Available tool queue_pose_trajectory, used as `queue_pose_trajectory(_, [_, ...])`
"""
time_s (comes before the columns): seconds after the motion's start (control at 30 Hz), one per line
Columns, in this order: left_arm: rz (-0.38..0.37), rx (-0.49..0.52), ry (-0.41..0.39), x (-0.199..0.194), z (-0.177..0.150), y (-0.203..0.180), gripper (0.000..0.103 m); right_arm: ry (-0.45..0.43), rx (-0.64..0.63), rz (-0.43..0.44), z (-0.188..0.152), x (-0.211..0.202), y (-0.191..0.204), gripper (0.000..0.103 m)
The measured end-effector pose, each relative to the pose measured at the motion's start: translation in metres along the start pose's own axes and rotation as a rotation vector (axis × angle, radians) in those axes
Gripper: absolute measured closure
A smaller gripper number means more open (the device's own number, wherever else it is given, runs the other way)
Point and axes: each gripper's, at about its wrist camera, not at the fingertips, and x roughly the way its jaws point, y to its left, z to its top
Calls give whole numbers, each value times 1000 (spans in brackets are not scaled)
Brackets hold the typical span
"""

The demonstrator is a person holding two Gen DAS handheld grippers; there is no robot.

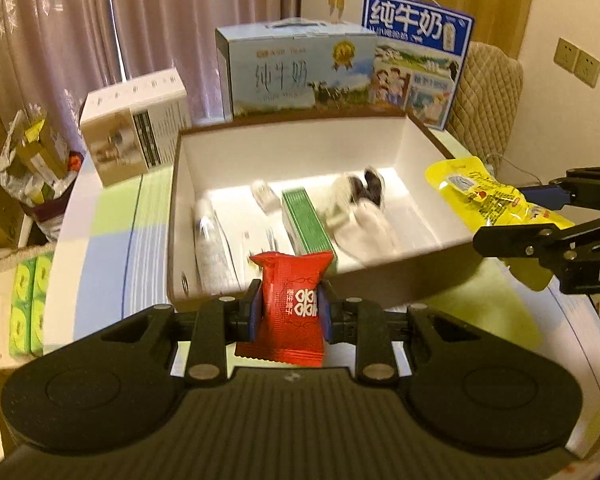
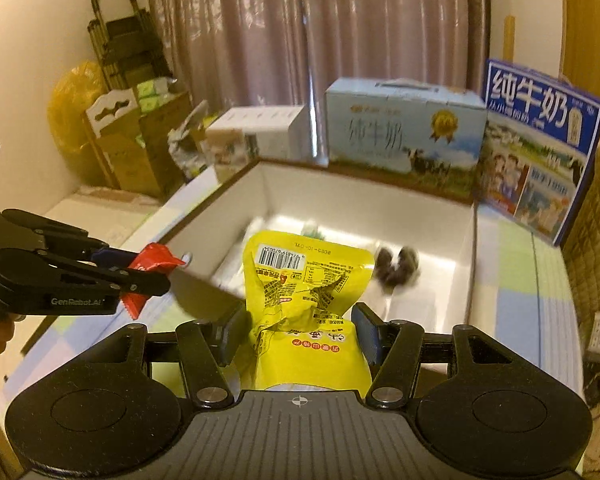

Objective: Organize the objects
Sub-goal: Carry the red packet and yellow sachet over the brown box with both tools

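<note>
Both grippers loaded at the open white cardboard box (image 1: 204,148), nothing dropped in yet.
Left gripper (image 1: 289,312) clenched on small red foil snack packet (image 1: 290,304) at the near rim; right gripper (image 2: 300,334) grasping crinkled yellow plastic pouch (image 2: 306,300) over the right wall. Risks, as I judge: pouch slips, packet snags the rim, grippers collide. Pastel checked tablecloth (image 1: 100,248); milk cartons (image 1: 296,68) and curtains (image 1: 80,20) behind.

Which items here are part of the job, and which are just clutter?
In play: red packet in the left gripper; yellow pouch in the right gripper; open box.
Lying about: milk cartons, white carton, curtain.
</note>
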Motion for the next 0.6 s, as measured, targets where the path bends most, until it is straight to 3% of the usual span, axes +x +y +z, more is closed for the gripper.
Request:
queue_pose_trajectory(0.27, [-22,16,39,46,45,13,79,20,43,-41,34,47,-44,48])
queue_pose_trajectory(0.6, [70,38,113,118,84,26,79,68,34,-131,53,105,-87,48])
